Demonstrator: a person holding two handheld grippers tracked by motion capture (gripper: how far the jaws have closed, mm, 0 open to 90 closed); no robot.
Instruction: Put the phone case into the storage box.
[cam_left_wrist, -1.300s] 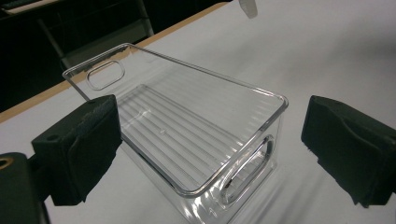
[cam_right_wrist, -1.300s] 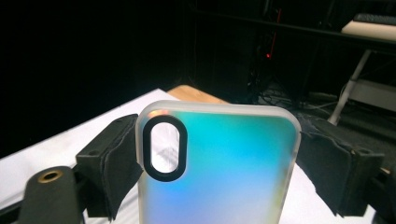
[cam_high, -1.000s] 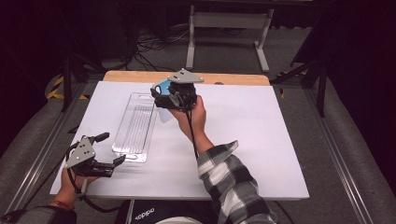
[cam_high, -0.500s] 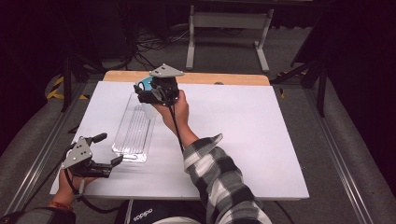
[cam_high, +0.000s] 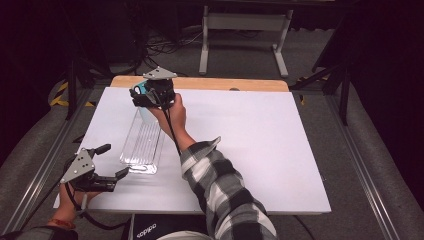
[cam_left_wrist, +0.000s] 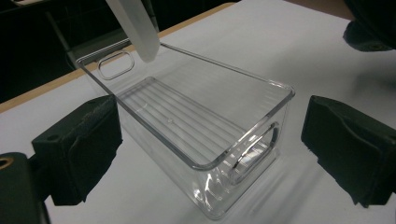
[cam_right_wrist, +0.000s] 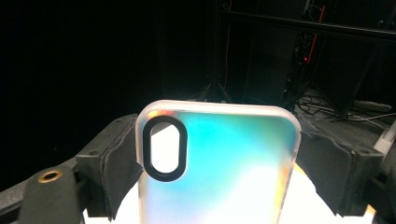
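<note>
Iridescent phone case (cam_right_wrist: 217, 168) is hanging clamped in the right tool (cam_high: 150, 97), directly above the clear bin's (cam_high: 142, 142) far end. Left tool (cam_high: 107, 162) is waiting released beside the bin's near end.

Your workspace: a dark room.
You face a white table (cam_high: 260, 150), grey carpet (cam_high: 380, 165), metal stand (cam_high: 242, 22) behind.

Dark lab: metal stand (cam_high: 240, 30), floor cables (cam_high: 165, 47).

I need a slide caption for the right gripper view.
Right gripper clamps an iridescent frosted phone case by its edges.
</note>
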